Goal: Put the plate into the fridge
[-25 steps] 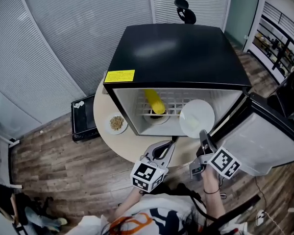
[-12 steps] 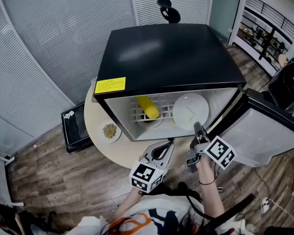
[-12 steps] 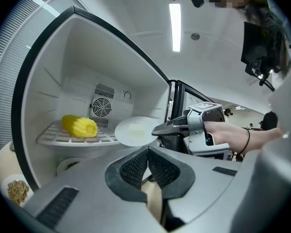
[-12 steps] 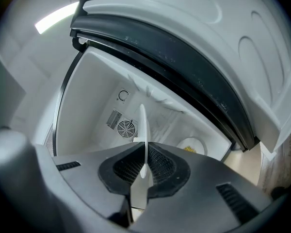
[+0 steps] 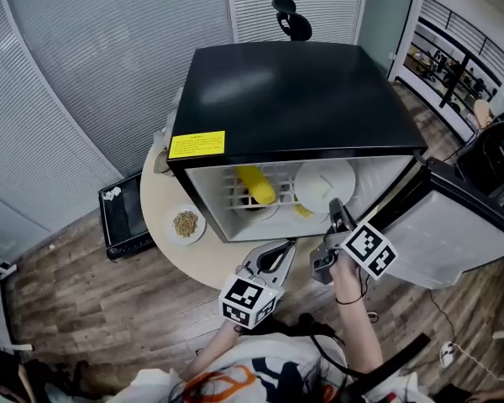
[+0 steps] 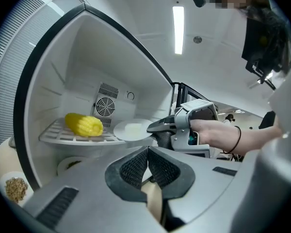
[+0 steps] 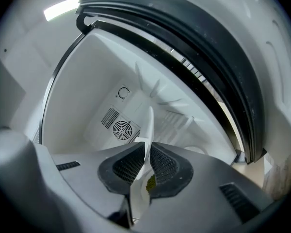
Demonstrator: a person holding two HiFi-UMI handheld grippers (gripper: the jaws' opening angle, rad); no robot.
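Right gripper (image 5: pixel 336 215) of mine is clamped on the rim of the white plate (image 5: pixel 323 183); in its own view the two ribbed pads (image 7: pixel 128 166) press the plate's near edge from both sides, with the plate (image 7: pixel 148 123) seen edge-on between them. I hold the plate inside the open mouth of the black mini fridge (image 5: pixel 294 99), at the right end of the white wire shelf (image 6: pixel 63 136). Whether it touches the shelf I cannot tell. A yellow ear of corn (image 5: pixel 256 183) lies on that shelf to the plate's left, apart from it. Behind the plate a round fan grille (image 7: pixel 122 129) shows on the fridge's back wall. The fridge door (image 5: pixel 454 233) stands swung open to the right. My left gripper (image 5: pixel 287 248) hangs just in front of the fridge over the round table (image 5: pixel 164 196), jaws pressed together with nothing between them. A small dish of brown grains (image 5: pixel 186 223) sits on the table left of the fridge.
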